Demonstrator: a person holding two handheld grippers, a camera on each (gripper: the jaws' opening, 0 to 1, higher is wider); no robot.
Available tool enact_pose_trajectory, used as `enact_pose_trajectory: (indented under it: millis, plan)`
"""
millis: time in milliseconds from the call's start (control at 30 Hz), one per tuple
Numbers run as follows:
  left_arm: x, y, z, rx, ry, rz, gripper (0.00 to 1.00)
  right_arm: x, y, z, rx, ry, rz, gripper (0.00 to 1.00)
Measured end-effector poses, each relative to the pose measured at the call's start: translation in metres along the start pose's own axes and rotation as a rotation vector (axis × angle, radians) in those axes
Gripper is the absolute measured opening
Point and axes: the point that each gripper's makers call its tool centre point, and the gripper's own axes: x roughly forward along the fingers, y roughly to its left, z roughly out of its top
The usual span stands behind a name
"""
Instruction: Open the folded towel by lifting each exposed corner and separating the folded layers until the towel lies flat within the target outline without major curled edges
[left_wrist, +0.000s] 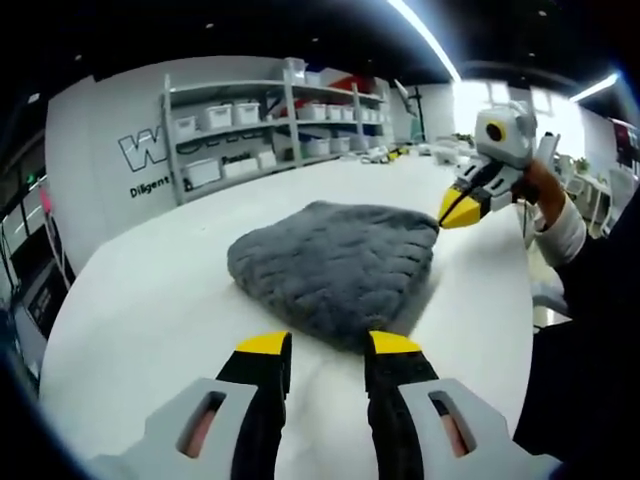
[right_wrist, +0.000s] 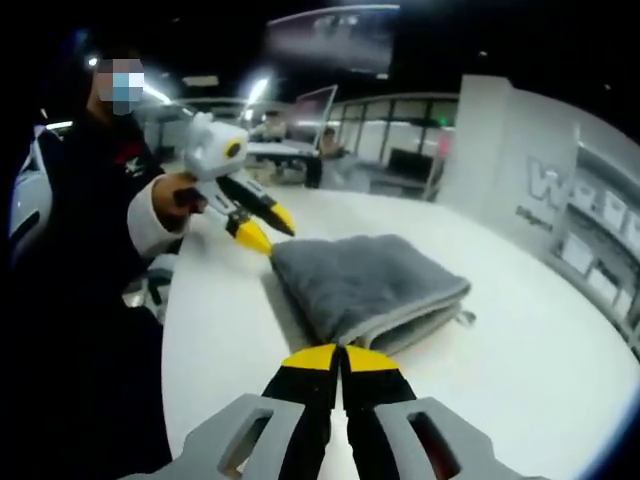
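White round-edged tabletop (left_wrist: 150, 290) in a dim workshop. Left gripper (left_wrist: 328, 345), black jaws with yellow tips, sits at the near edge of the folded grey plush towel (left_wrist: 335, 265); jaws parted with a clear gap, tips just at the towel's hem, nothing held. In the right gripper view the left gripper (right_wrist: 265, 228) comes in from a person's hand (right_wrist: 180, 200), its yellow tips spread and touching the towel's (right_wrist: 365, 280) far corner. Right gripper (right_wrist: 340, 360) has its jaws pressed together tip to tip, nothing between them, just short of the towel's layered fold edge. In the left gripper view the right gripper (left_wrist: 462, 208) shows tips together at the towel's far right corner; cannot tell whether fabric is pinched there. Towel lies folded, stacked layers showing along one side, roughly mid-table. Behind it: grey metal shelving (left_wrist: 270, 125) with white bins against a white wall with dark lettering (left_wrist: 145, 150). Nothing else on the table near the towel.
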Motion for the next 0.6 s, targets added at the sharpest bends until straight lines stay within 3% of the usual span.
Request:
enact_pose_trajectory:
  millis: [333, 600]
  plan:
    - [-0.002, -0.017, -0.002, 0.004, 0.004, 0.011, 0.29, -0.002, -0.001, 0.002, -0.061, 0.005, 0.008, 0.0]
    - [-0.005, 0.005, -0.001, 0.023, 0.007, 0.014, 0.32, -0.008, -0.009, -0.002, -0.122, 0.022, -0.026, 0.09]
